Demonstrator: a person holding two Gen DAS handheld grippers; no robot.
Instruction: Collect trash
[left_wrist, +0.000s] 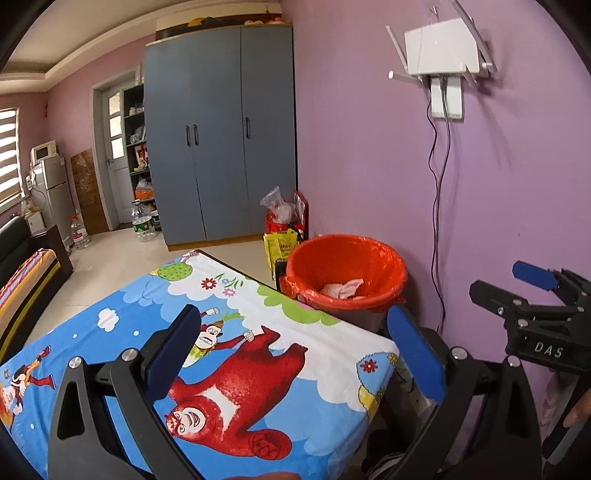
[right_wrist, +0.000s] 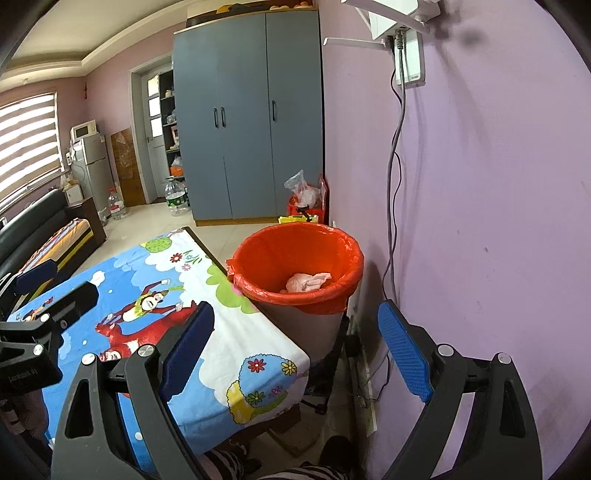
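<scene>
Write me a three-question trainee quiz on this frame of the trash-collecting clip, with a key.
1. True or false: the crumpled pale tissue lies on the cartoon-print tablecloth.
2. Which describes the left gripper and the right gripper? A. both open, nothing between the pads; B. left shut on a wrapper; C. right shut on the liner.
3. Fill in: the grey bin with the orange plastic liner stands between the table and the ___ wall.

Key: 1. False, it is inside the bin. 2. A. 3. purple.
</scene>
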